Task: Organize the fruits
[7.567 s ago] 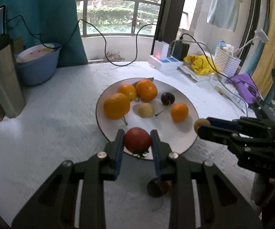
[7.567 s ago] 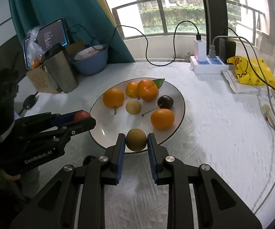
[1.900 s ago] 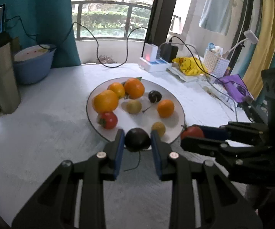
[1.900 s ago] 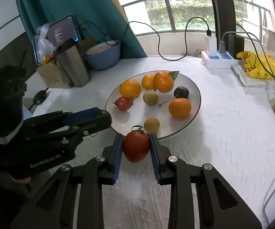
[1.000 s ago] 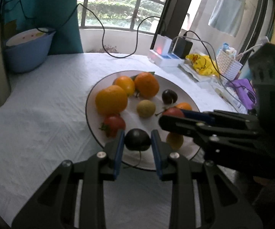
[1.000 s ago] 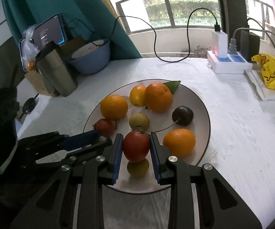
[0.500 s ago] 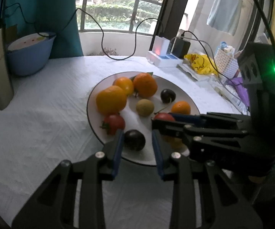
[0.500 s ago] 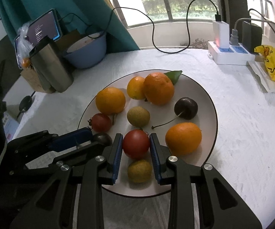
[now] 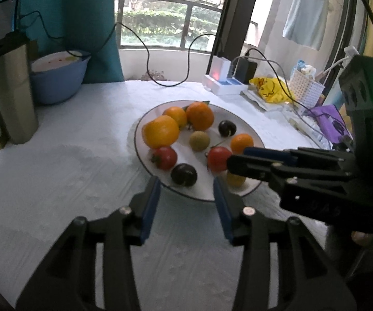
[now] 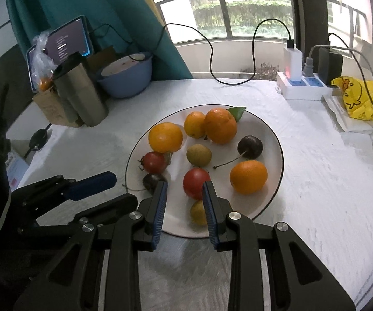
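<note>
A white plate [image 9: 243, 127] [image 10: 272, 140] holds several fruits: oranges, two tomatoes, two dark cherries and small yellow-green fruits. My left gripper [image 9: 186, 195] is open and empty just behind the plate's near rim, with a dark cherry [image 9: 183, 175] lying on the plate in front of it. My right gripper [image 10: 184, 202] is open; a red tomato [image 10: 195, 182] rests on the plate just beyond its fingertips, free of the pads. A yellow fruit [image 10: 198, 212] lies between the right fingers.
A steel tumbler [image 10: 80, 90], a blue bowl [image 10: 125, 77] and a tablet [image 10: 59, 49] stand at the back left. A power strip [image 10: 303, 88] with cables and a yellow bag [image 10: 360, 98] lie at the back right. White cloth covers the table.
Both grippers have opened and pulled back. The left let go of the dark cherry and the right let go of the red tomato; both fruits now lie on the plate.
</note>
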A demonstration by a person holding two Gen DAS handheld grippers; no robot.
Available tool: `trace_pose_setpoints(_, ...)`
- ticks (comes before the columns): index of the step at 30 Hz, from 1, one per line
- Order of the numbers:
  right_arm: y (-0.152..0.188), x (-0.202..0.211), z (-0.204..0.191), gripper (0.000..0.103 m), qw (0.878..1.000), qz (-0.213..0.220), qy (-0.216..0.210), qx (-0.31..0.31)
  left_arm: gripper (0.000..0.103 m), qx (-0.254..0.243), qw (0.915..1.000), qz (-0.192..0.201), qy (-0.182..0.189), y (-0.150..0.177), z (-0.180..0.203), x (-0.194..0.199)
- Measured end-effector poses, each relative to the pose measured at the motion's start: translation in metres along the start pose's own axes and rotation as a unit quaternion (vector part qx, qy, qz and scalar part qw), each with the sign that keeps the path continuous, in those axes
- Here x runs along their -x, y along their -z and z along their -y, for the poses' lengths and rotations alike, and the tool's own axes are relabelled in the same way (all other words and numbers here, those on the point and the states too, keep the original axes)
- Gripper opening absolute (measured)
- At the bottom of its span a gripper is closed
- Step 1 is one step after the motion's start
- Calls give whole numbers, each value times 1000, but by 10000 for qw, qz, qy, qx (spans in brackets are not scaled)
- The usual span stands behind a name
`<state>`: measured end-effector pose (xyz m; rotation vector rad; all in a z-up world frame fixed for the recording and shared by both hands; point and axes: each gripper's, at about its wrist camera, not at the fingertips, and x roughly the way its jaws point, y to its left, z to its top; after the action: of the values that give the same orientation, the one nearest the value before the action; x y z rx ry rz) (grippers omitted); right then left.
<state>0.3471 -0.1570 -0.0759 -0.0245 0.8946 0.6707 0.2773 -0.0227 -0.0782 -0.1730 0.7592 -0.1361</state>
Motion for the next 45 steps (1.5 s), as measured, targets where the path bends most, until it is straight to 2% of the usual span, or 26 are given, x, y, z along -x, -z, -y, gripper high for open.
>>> trace_pose_setpoints(14,19,42,-23,30,9995,209,193,104,45,-9,9996,269,-73,16,6,45)
trace_pose_setpoints(32,59,94,-49,34,9978,454,446,168,46,97,9976,661,-202,46,10,105)
trace_pose_setpoints(35,66,107,-54,47,9970,565,502,185,49,41,9970,740,-205,50,14,116)
trace_pose_setpoints(36,67,112,-56,47,9967,611,499,178,54,2,9970,751,-195,51,15,119)
trace_pose_setpoints(37,68,117,-57,47,9963,663,522,177,67,-25,9968,772,-188,53,16,123)
trace_pose_setpoints(39,71,128,-61,47,9952,777,570,185,80,-24,9965,825,-104,55,17,131)
trace_pose_setpoints(44,74,152,-67,47,9920,1028,701,197,83,-92,9946,1016,-168,54,23,150)
trace_pose_setpoints(45,74,158,-69,47,9910,1092,744,216,86,-121,9940,1071,-207,53,24,155)
